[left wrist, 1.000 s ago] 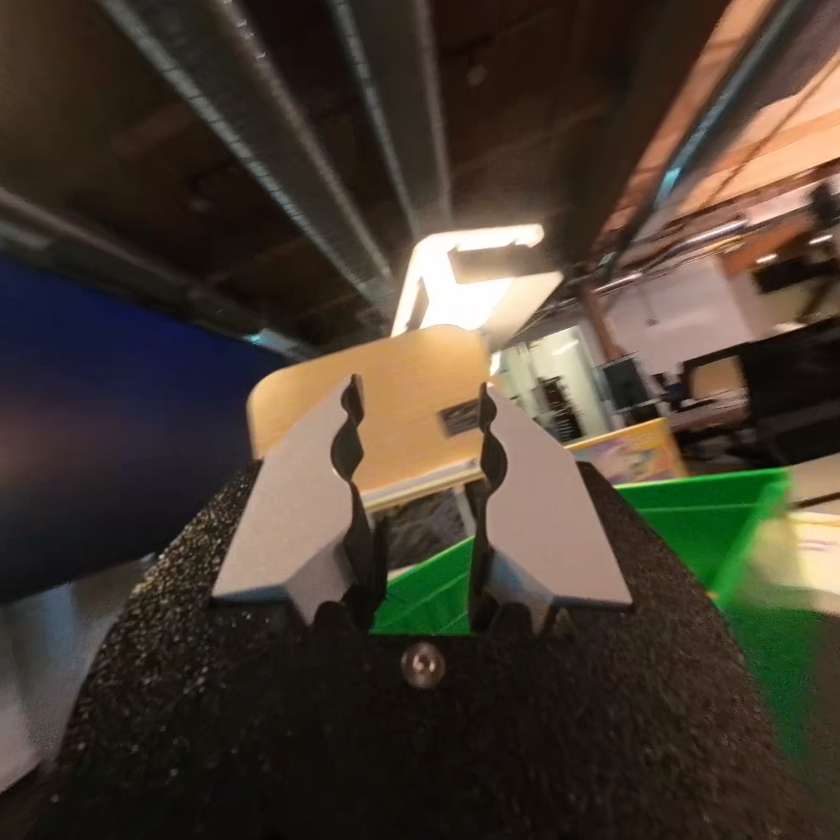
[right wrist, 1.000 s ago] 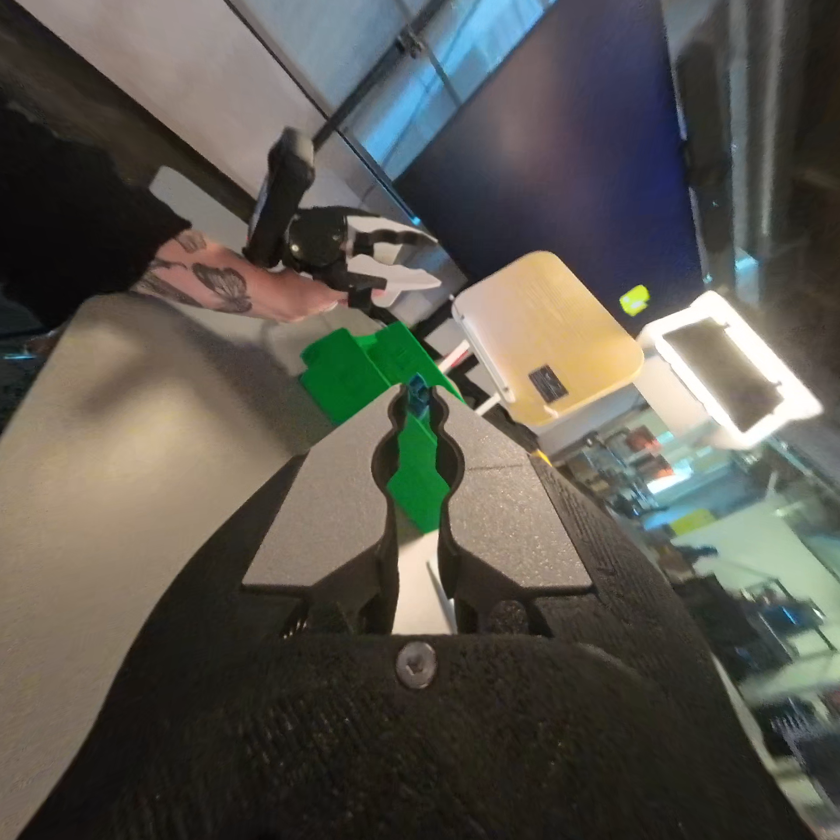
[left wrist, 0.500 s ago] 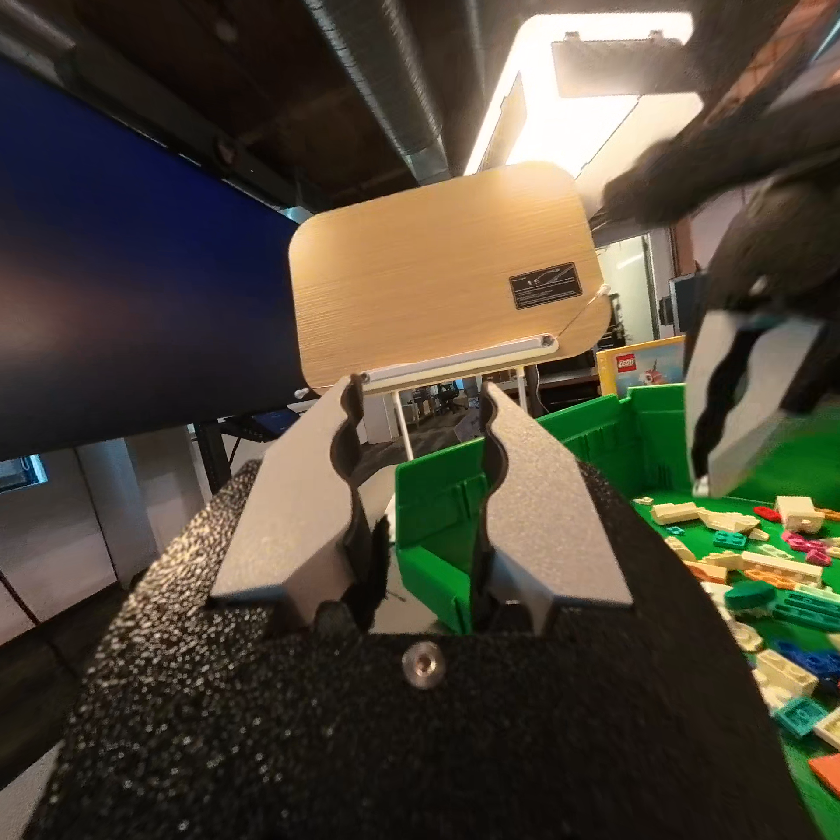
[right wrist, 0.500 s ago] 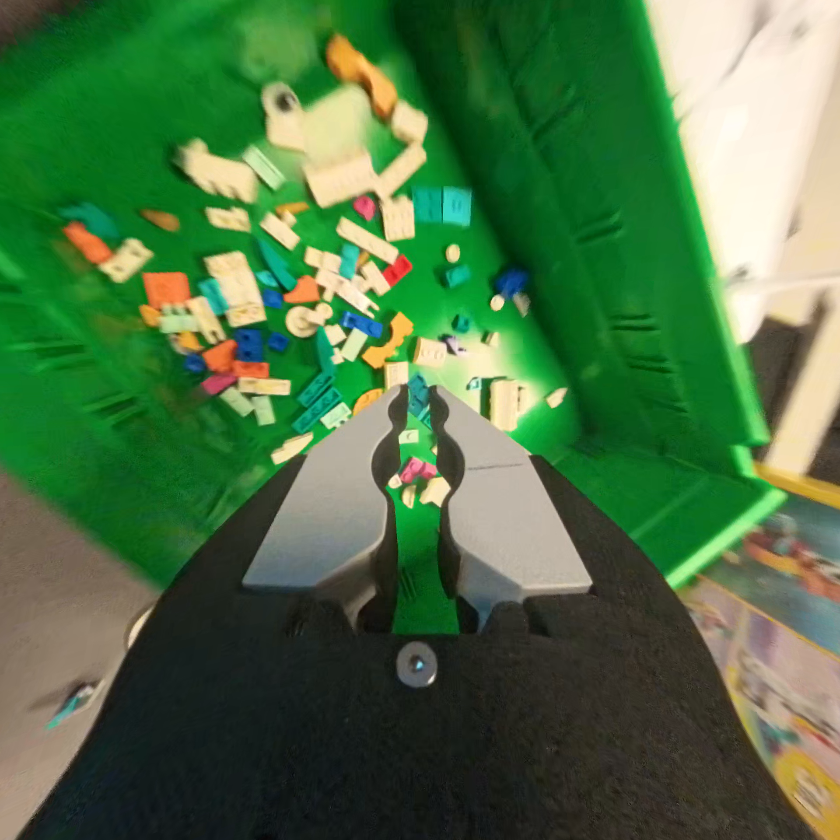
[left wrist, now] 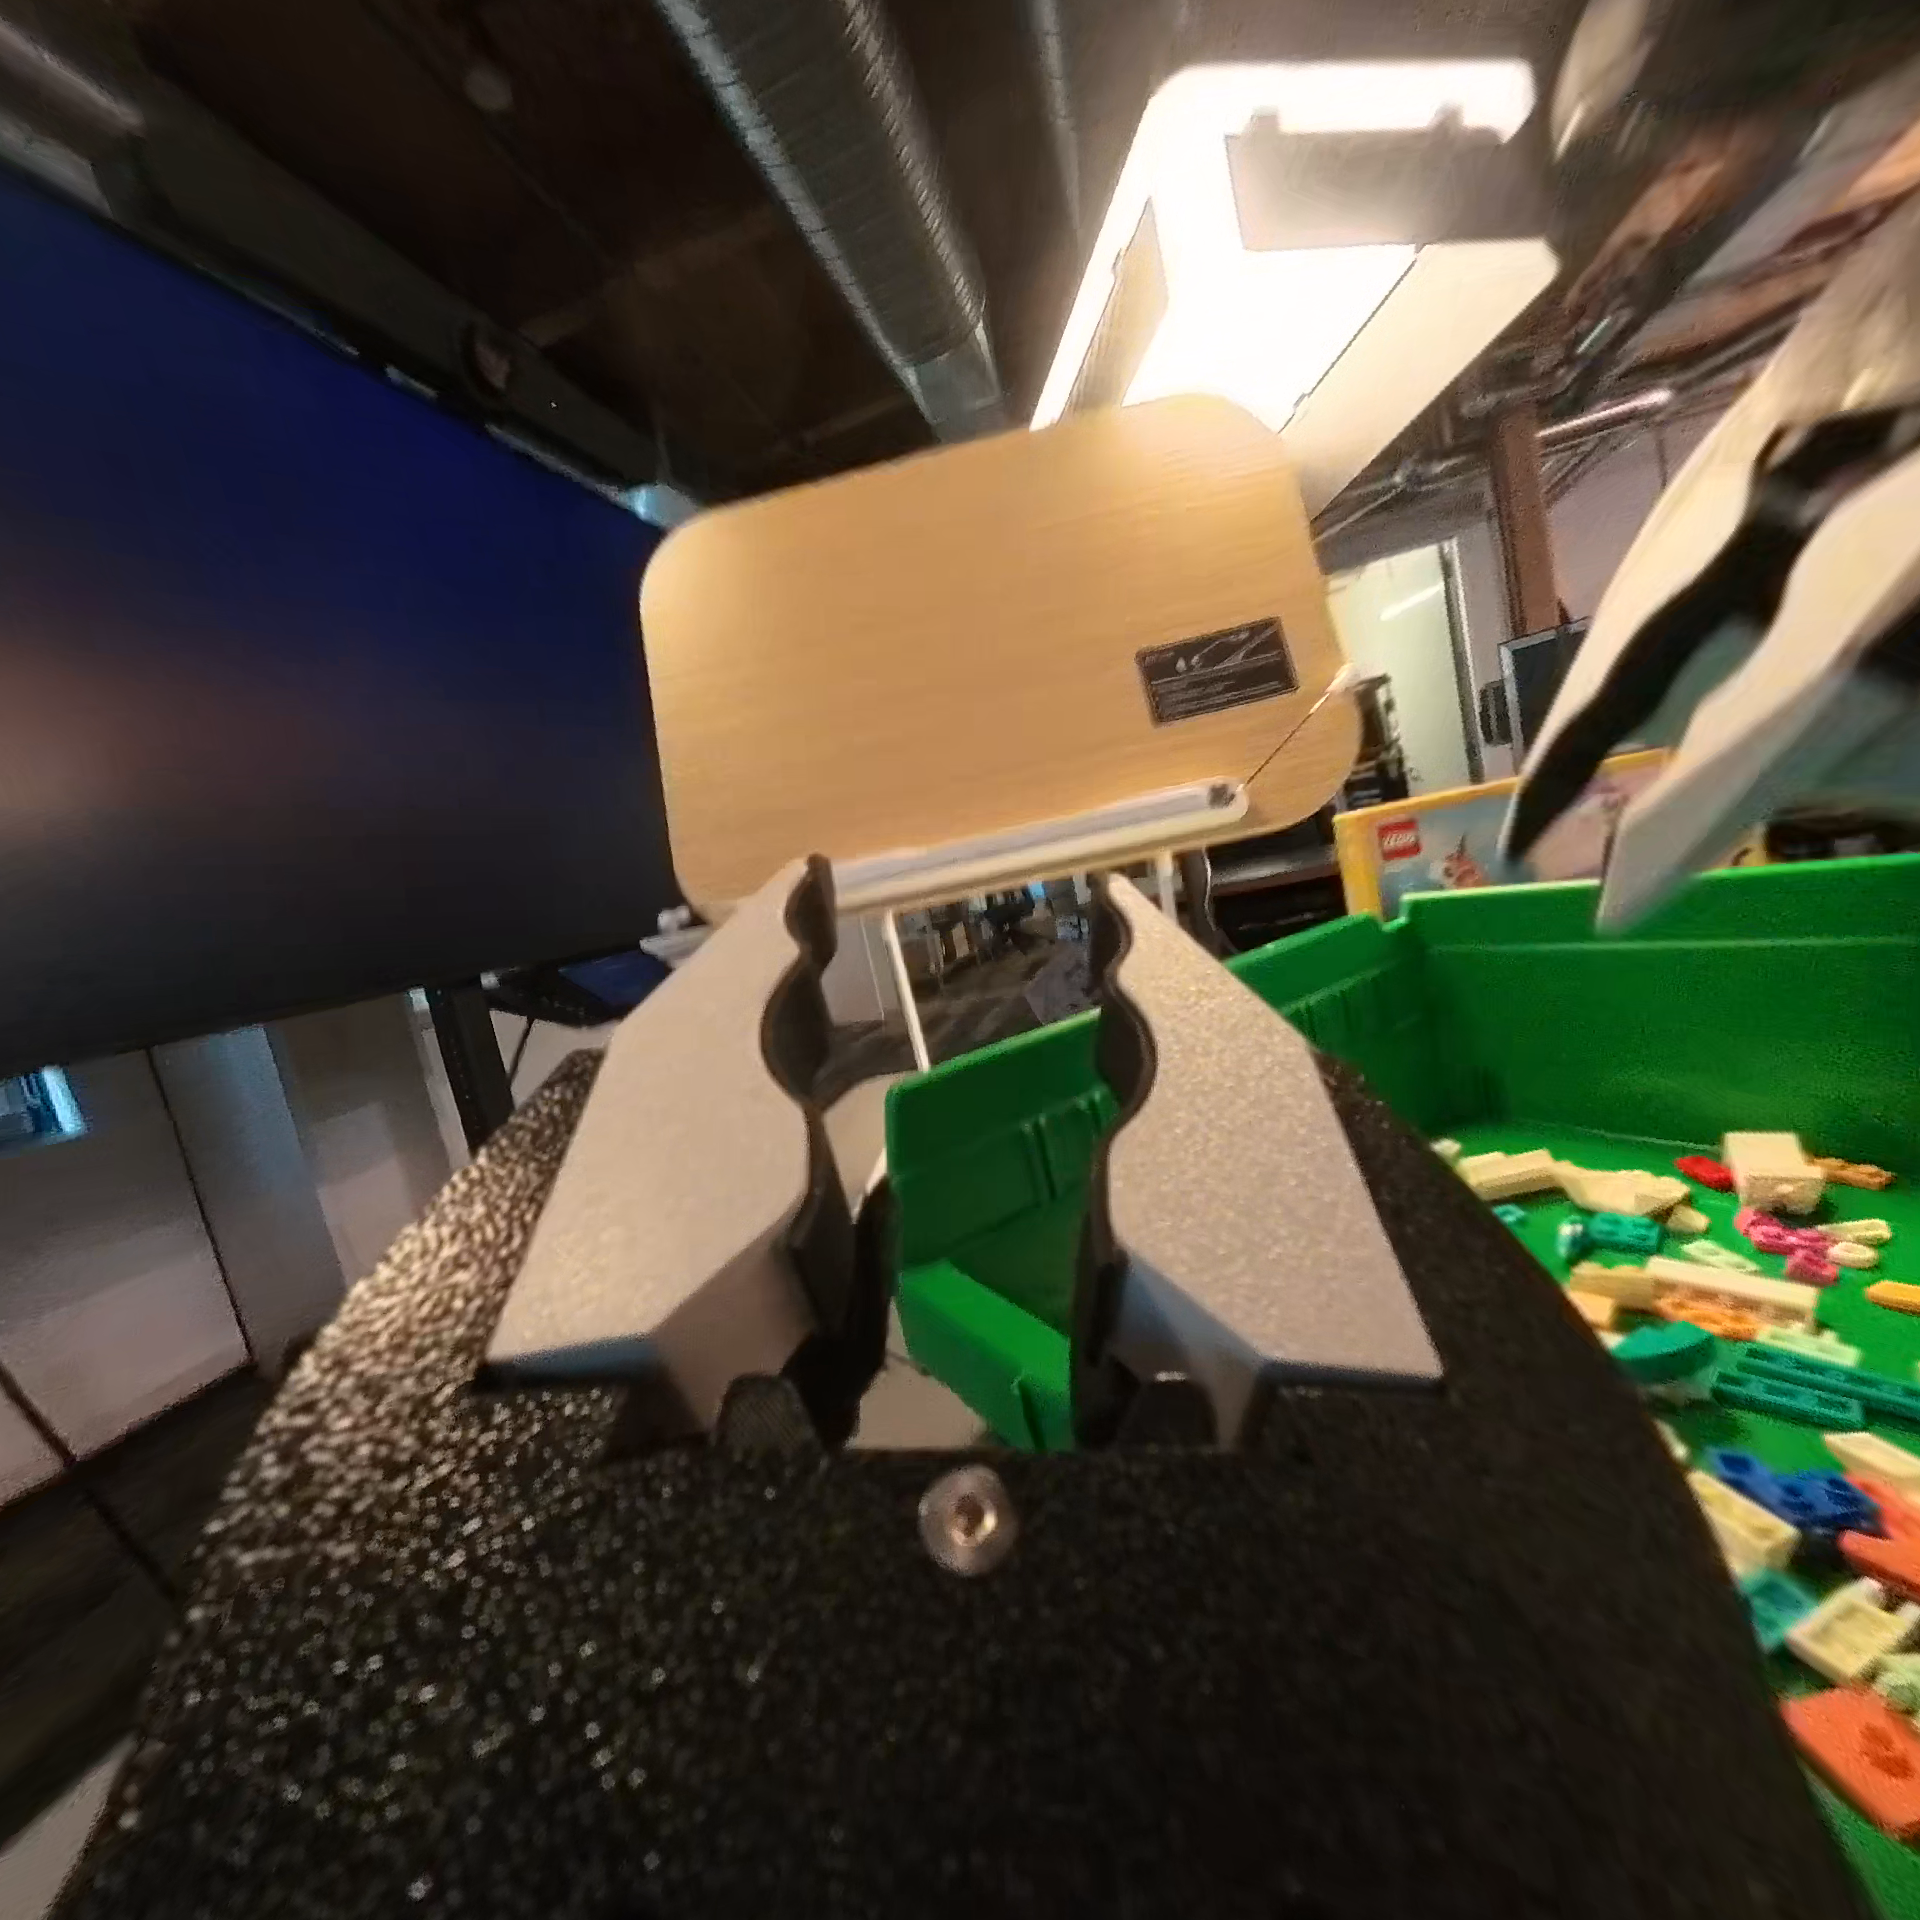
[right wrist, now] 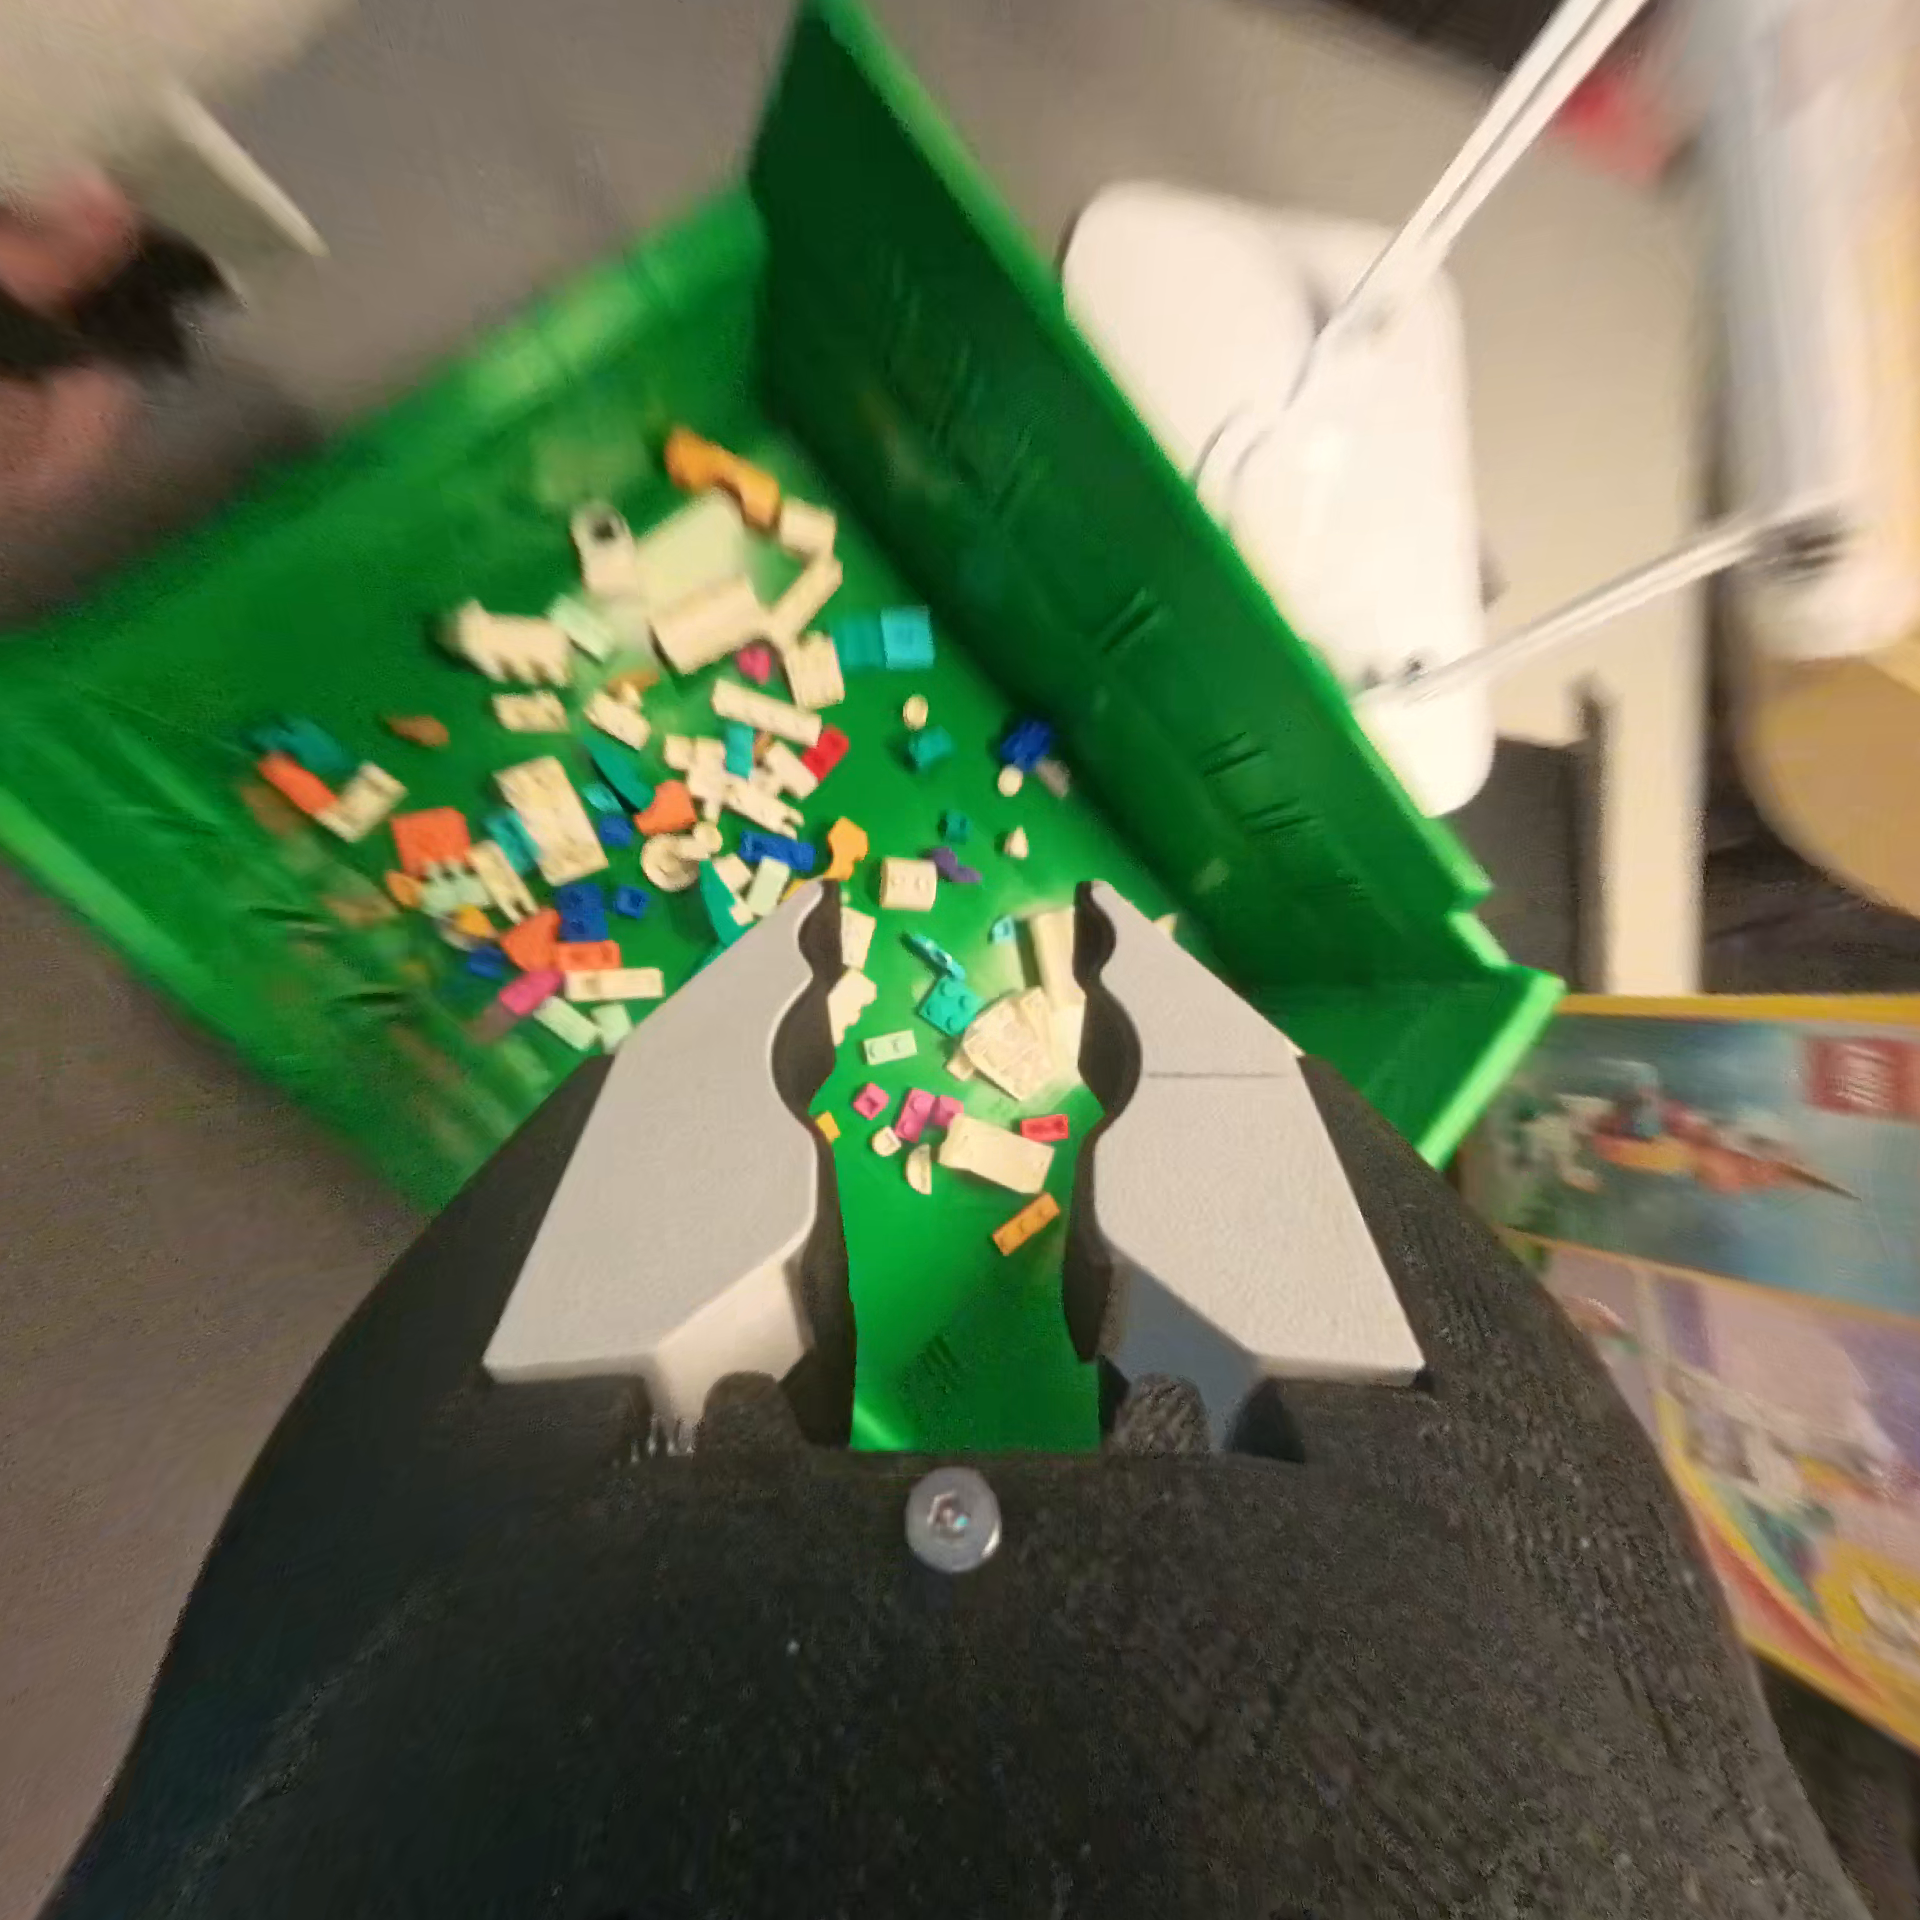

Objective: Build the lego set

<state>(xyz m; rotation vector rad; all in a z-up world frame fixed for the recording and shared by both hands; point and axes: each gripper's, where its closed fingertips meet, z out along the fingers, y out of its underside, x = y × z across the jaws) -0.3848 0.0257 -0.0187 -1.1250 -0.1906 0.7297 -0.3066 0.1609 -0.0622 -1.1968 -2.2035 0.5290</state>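
Note:
My left gripper (left wrist: 961, 878) is open with nothing between its fingers. It sits at the left end of a green bin (left wrist: 1662, 997) and points past the bin at a tilted wooden board (left wrist: 935, 665). My right gripper (right wrist: 956, 894) is open and bare, and looks down from above into the green bin (right wrist: 1039, 468). Several small loose bricks (right wrist: 675, 779) in cream, teal, blue, orange and pink lie on the bin floor. A teal brick (right wrist: 951, 1003) lies on the floor below its fingers. The right gripper also shows blurred in the left wrist view (left wrist: 1569, 873), above the bin.
A large dark blue screen (left wrist: 260, 675) stands behind at the left. A colourful toy box (right wrist: 1714, 1143) lies beside the bin. The board's white stand base (right wrist: 1299, 416) sits just beyond the bin's far wall. The bin rests on a grey table (right wrist: 156, 1195).
My right gripper swung down over the bin with a small blue piece pinched at its fingertips, then opened; the piece is no longer between them. My left gripper stayed open and tilted down toward the bin.

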